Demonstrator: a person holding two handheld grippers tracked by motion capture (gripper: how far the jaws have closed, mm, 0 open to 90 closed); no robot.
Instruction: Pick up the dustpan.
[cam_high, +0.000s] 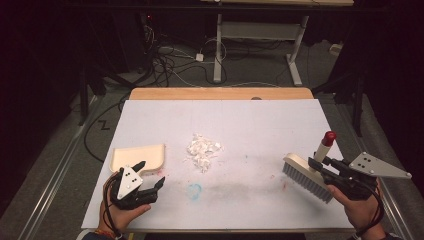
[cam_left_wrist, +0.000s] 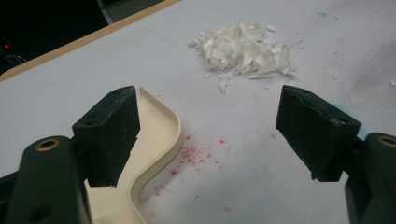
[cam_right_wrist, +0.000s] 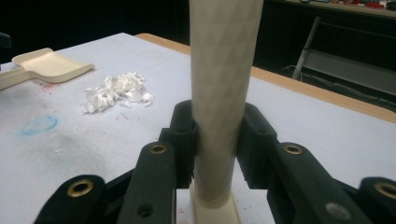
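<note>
1. Gripping the pale handle of the brush (cam_high: 307, 176), the right gripper (cam_high: 320, 167) has its jaws clamped on both sides of the shaft; the brush stands on its bristles near the table's right edge, its red-tipped handle leaning away to the far right.
2. The left gripper (cam_high: 150, 173) hovers at the near left with jaws spread wide and nothing between them, one jaw over the handle end of the cream dustpan (cam_high: 137, 157).
3. Bare white table (cam_high: 250, 200) lies open between the two grippers, marked by a blue smudge (cam_high: 195, 190) and red specks.
4. Farther in, the heap of white scraps (cam_high: 202, 149) sits mid-table, just right of the dustpan.
5. No readable writing shows.
</note>
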